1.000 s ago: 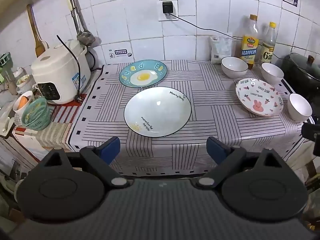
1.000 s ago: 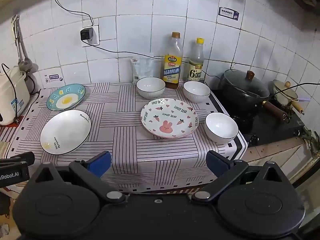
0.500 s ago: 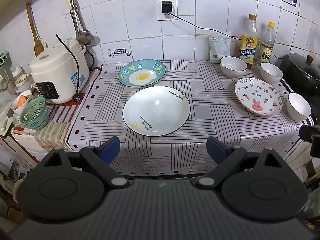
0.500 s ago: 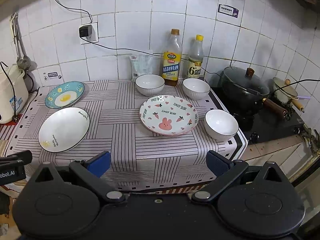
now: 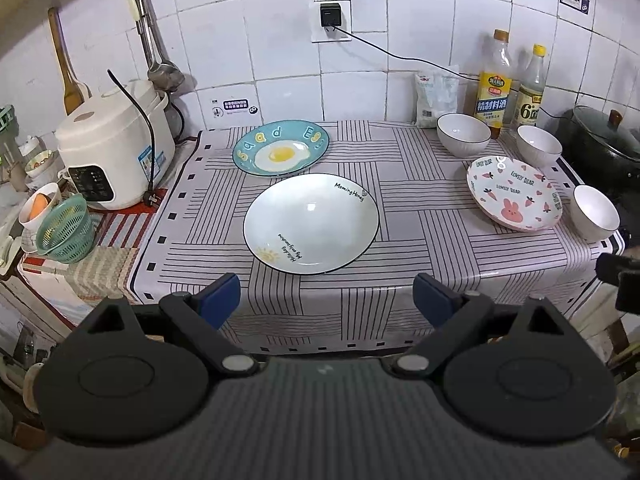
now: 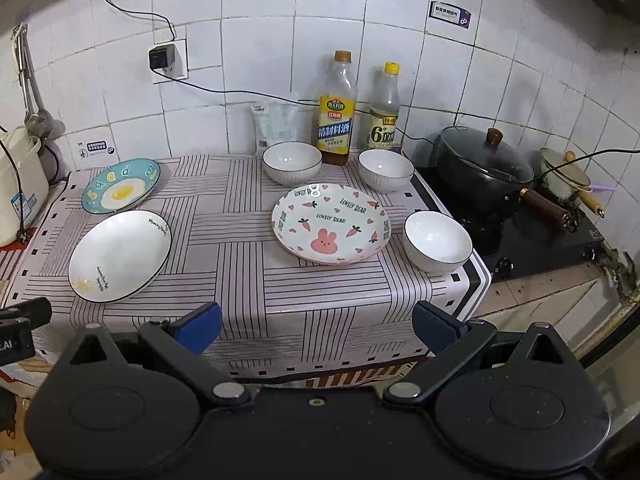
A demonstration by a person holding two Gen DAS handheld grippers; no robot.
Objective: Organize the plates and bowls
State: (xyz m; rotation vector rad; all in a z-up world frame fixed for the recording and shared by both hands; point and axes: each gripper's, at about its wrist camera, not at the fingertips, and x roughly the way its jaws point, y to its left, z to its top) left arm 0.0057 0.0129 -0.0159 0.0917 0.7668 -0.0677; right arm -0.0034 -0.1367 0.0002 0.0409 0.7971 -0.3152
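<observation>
Plates [image 5: 311, 223] and bowls [image 6: 437, 241] spread on tablecloth [image 6: 224, 216], both hand-held grippers wide apart, empty

Glossy ceramic white plate [image 5: 311, 222] on smooth, faintly shiny tablecloth [image 5: 404, 200].

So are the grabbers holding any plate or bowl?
No. The left gripper and right gripper are both open and empty, short of the table.

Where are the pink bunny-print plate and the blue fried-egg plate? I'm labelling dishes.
pink bunny-print plate [image 6: 331, 224], right wrist view, on its centre.
blue fried-egg plate [image 5: 281, 153], left wrist view, on the painted yolk.
</observation>
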